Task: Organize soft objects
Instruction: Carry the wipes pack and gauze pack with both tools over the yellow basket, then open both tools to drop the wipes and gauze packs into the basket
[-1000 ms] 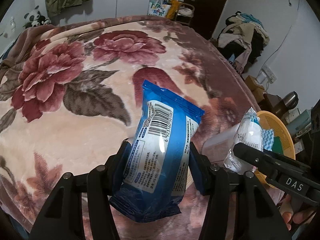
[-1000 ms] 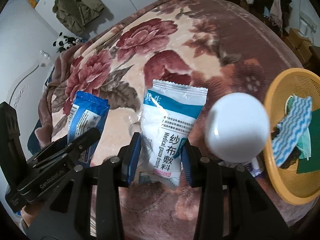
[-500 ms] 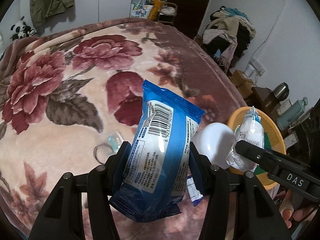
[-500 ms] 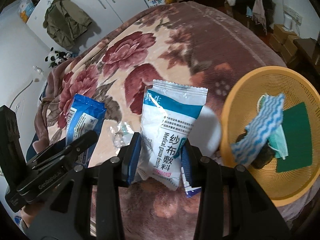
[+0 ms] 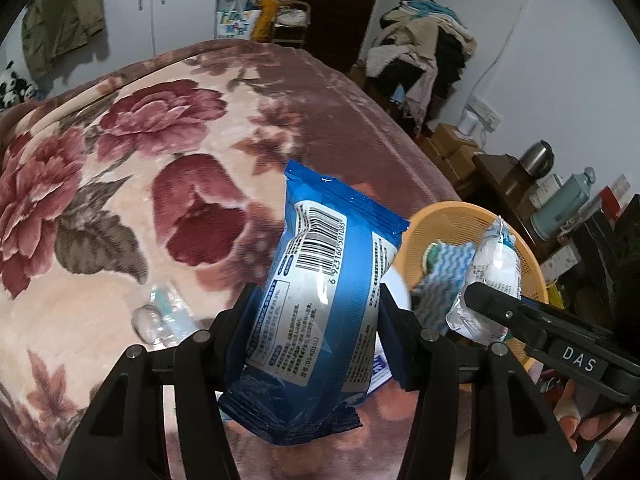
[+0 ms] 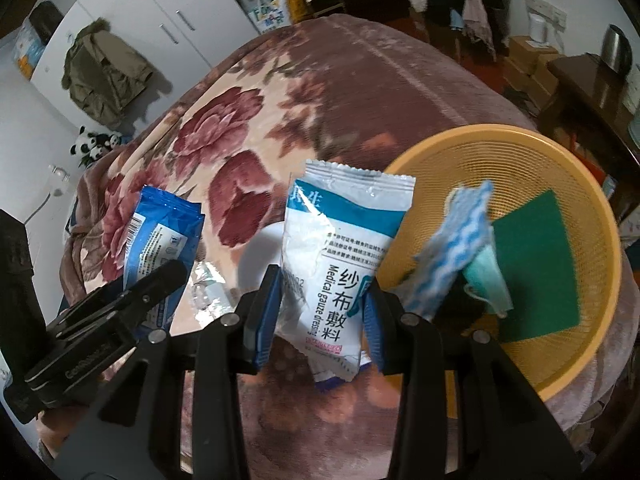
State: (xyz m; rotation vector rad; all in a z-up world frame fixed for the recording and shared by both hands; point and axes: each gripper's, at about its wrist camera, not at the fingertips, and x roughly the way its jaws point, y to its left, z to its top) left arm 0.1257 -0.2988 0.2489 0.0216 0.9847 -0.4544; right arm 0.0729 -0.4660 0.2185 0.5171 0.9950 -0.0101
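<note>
My left gripper (image 5: 320,312) is shut on a blue wet-wipe pack (image 5: 324,300) held above the floral blanket; the pack also shows in the right wrist view (image 6: 160,240). My right gripper (image 6: 320,312) is shut on a white medical gauze packet (image 6: 340,264), seen from the left wrist view (image 5: 488,280) near the basket's left rim. The orange basket (image 6: 592,280) sits at the bed's right edge, also in the left wrist view (image 5: 448,220). It holds a blue-white wavy cloth (image 6: 456,248), a green pad (image 6: 536,264) and a teal face mask (image 6: 488,284).
A white round lid-like object (image 6: 260,256) and a clear plastic wrapper (image 5: 160,312) lie on the blanket (image 5: 120,160) below the grippers. A dark side table with a kettle (image 5: 536,156) and bottles stands right of the bed. Clothes pile by the door.
Both grippers have moved right toward the orange basket, carrying their packs. The basket now fills more of both views and the white round object has slid behind the packs.
</note>
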